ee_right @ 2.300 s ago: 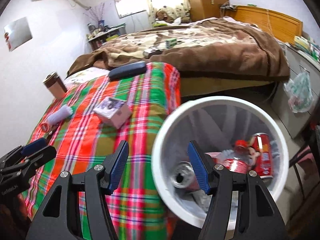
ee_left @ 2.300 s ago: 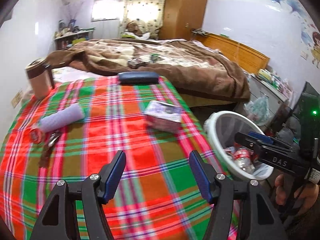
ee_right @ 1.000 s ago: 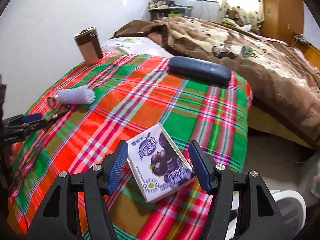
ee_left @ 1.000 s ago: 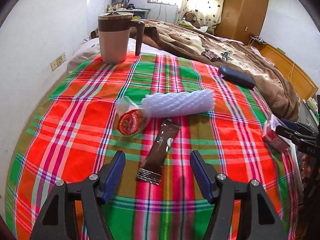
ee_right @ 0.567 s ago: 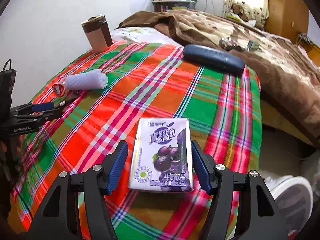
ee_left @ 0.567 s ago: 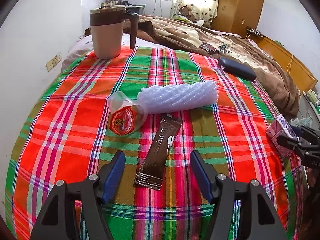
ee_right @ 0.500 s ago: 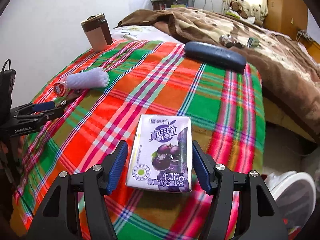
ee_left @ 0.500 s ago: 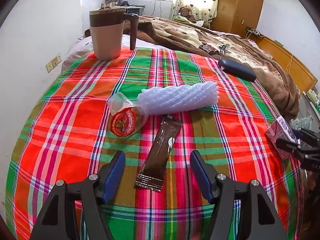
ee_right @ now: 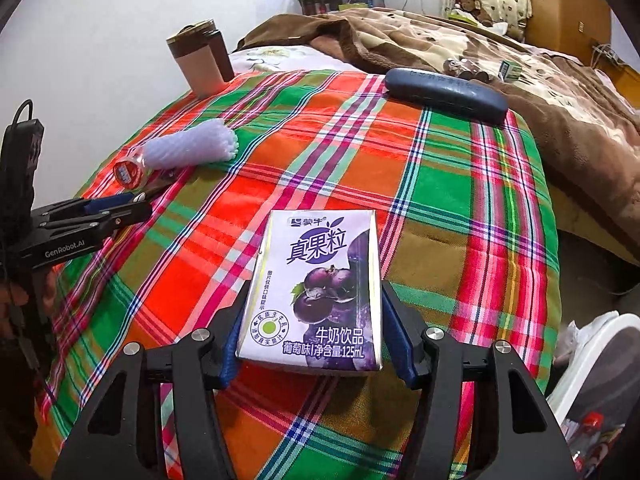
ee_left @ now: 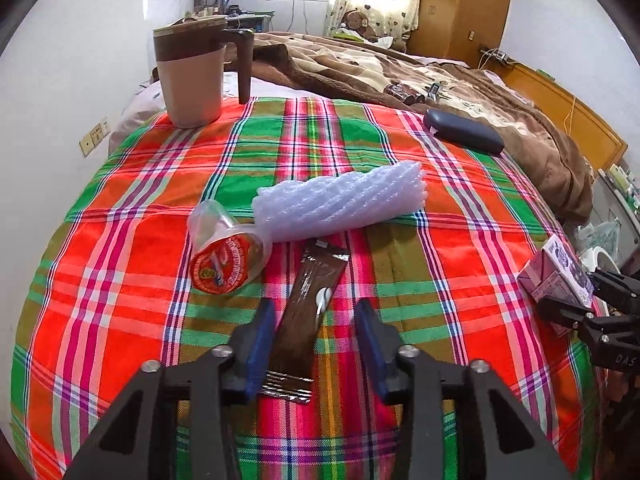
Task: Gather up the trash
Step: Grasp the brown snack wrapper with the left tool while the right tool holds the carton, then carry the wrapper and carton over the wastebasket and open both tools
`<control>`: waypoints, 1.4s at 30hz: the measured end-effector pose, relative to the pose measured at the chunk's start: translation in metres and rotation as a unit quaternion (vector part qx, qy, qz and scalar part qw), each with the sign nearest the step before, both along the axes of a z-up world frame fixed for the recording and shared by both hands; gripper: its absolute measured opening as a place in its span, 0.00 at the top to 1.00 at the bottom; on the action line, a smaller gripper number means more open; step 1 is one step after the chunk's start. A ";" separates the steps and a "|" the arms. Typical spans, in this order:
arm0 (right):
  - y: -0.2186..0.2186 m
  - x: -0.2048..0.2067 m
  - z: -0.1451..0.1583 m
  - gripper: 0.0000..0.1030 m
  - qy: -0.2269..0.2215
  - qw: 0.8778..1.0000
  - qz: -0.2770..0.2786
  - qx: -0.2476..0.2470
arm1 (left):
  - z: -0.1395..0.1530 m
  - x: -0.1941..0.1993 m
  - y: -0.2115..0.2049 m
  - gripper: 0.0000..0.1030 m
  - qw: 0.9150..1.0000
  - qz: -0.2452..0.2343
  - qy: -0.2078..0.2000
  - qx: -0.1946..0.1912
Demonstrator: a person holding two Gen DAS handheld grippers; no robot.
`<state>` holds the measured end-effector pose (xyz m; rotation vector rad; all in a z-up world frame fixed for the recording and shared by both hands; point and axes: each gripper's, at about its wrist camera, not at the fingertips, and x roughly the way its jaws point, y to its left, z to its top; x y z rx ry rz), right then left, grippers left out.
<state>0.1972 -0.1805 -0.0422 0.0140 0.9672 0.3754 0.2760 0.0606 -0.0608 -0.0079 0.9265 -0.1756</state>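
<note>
Two handheld grippers work over a plaid cloth (ee_left: 132,264) in red, green and orange, spread on a low surface beside a bed w/ a brown blanket (ee_left: 460,92).

Left gripper (ee_left: 316,344): jaws parted, straddling the near end of a brown sachet (ee_left: 310,312) lying flat on the cloth. The left finger (ee_left: 260,344) sits just beside the sachet's edge; the right finger stands apart from it w/ bare cloth between. Whether the left pad actually touches the sachet is hard to tell at this angle.

Just beyond the sachet: a clear plastic cup w/ a red label (ee_left: 226,256) on its side, touching a roll of white foam netting (ee_left: 344,204). Farther back, near the far-left edge of the cloth, an upright tan-and-brown mug (ee_left: 192,76). A dark glasses case (ee_left: 462,132) lies at the far-right edge, next to the blanket.

Right gripper (ee_right: 314,344): clenched on a purple grape milk-drink carton (ee_right: 316,292), blue pads pressed to both its sides. In the left-wrist view the carton (ee_left: 556,276) is at the cloth's right edge.

Open room: a wide stretch of bare cloth lies between the two grippers. Past the right edge the floor drops away; a white bin (ee_right: 600,360) stands there, lower right, w/ bottles inside, approx. below the right gripper's side.
</note>
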 end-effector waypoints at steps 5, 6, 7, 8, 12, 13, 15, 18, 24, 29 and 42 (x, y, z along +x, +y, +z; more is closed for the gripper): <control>0.002 -0.002 -0.001 0.43 -0.004 1.000 0.000 -0.006 | 0.000 -0.001 0.000 0.79 1.000 0.001 0.000 0.002; 0.002 -0.002 -0.001 0.43 -0.004 1.000 -0.001 -0.006 | 0.000 -0.001 0.000 0.81 1.000 0.001 -0.001 0.003; 0.002 -0.001 -0.001 0.43 -0.004 1.000 -0.002 -0.005 | 0.000 0.000 0.000 0.81 1.000 0.001 -0.001 0.002; 0.002 -0.002 -0.001 0.43 -0.004 1.000 -0.003 -0.004 | 0.000 0.000 0.001 0.81 1.000 0.000 -0.001 0.001; 0.001 -0.003 0.000 0.44 -0.005 1.000 -0.009 -0.001 | 0.001 -0.004 0.001 0.81 1.000 0.005 -0.003 -0.003; 0.000 -0.003 0.000 0.45 -0.006 1.000 -0.011 0.000 | 0.002 -0.005 0.002 0.81 1.000 0.007 -0.005 -0.005; -0.001 -0.005 0.000 0.45 -0.007 1.000 -0.017 0.003 | 0.002 -0.009 0.000 0.81 1.000 0.005 -0.004 -0.008; -0.003 -0.007 0.002 0.45 -0.010 1.000 -0.024 0.008 | 0.004 -0.015 -0.003 0.81 1.000 0.002 -0.006 -0.010; -0.007 -0.012 0.005 0.45 -0.017 0.999 -0.033 0.017 | 0.011 -0.029 -0.013 0.81 1.000 -0.006 -0.009 -0.020; -0.008 -0.018 0.010 0.45 -0.024 0.999 -0.036 0.025 | 0.019 -0.041 -0.023 0.81 0.999 -0.015 -0.015 -0.026; -0.024 -0.035 0.023 0.45 -0.042 0.997 -0.048 0.037 | 0.041 -0.066 -0.048 0.81 0.998 -0.037 -0.032 -0.034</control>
